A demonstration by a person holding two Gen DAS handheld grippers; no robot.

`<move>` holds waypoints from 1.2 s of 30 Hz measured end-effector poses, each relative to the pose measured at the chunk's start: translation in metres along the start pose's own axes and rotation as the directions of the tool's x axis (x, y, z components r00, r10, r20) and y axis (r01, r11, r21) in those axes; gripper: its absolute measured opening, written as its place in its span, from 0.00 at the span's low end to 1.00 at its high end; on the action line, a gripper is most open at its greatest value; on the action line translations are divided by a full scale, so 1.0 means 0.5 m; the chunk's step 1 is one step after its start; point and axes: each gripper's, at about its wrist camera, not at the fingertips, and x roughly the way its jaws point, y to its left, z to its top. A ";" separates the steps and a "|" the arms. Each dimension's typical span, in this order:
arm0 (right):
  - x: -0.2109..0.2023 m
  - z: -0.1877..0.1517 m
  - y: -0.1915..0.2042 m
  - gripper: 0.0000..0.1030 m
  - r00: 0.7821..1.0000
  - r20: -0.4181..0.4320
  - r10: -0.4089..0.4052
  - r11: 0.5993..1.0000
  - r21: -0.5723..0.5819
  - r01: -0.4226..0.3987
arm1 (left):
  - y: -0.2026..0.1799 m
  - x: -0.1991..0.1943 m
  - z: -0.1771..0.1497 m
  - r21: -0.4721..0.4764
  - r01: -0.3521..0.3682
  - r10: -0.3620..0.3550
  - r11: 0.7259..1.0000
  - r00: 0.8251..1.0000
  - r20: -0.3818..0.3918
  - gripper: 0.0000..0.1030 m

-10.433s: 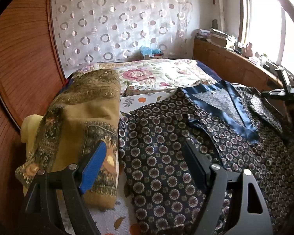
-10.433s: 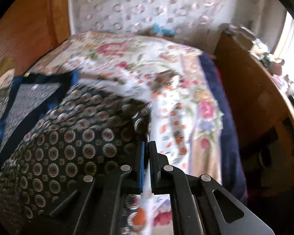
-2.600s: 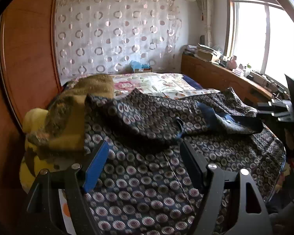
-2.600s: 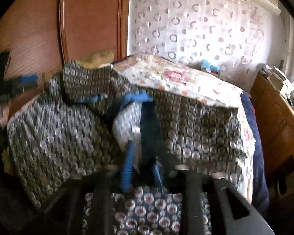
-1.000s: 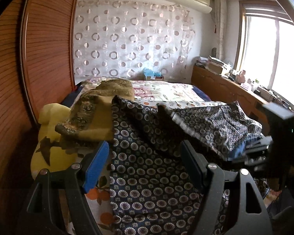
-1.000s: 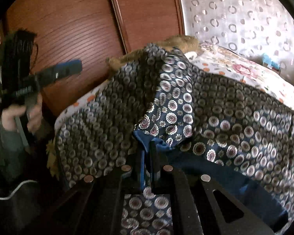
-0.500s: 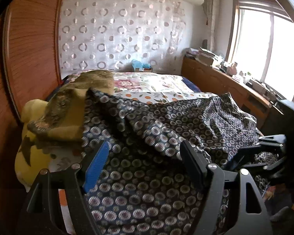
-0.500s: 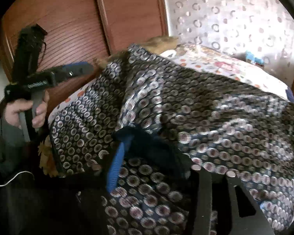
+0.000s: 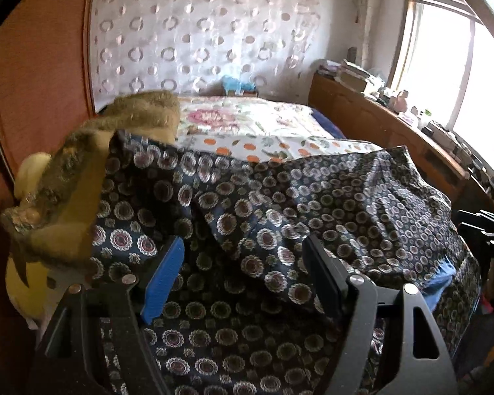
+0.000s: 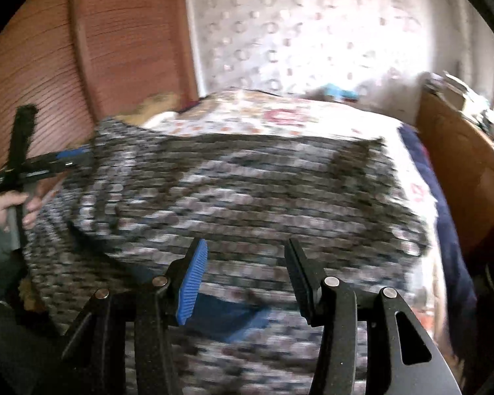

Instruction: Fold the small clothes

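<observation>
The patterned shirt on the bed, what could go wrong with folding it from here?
Both the left gripper and right gripper are open, so nothing pins the shirt and the loose fold may slip apart. Its left edge overlaps the yellow-brown blanket, so the next grab could catch both. The bunched wrinkles on the right side could get folded in.
</observation>
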 end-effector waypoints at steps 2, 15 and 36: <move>0.007 -0.006 -0.026 0.49 0.998 -0.004 -0.058 0.998 0.025 0.058 | 0.008 0.009 -0.001 -0.020 0.000 -0.001 1.000 1.000 -0.017 0.67; 0.015 -0.017 -0.152 0.49 0.974 -0.048 -0.222 0.959 0.172 0.227 | -0.015 0.047 0.010 0.012 0.032 -0.031 0.999 0.998 -0.059 0.33; 0.053 0.009 -0.190 0.01 0.994 -0.067 -0.084 0.973 0.208 0.096 | 0.025 -0.174 -0.100 -0.062 -0.025 0.033 0.998 0.991 0.132 0.05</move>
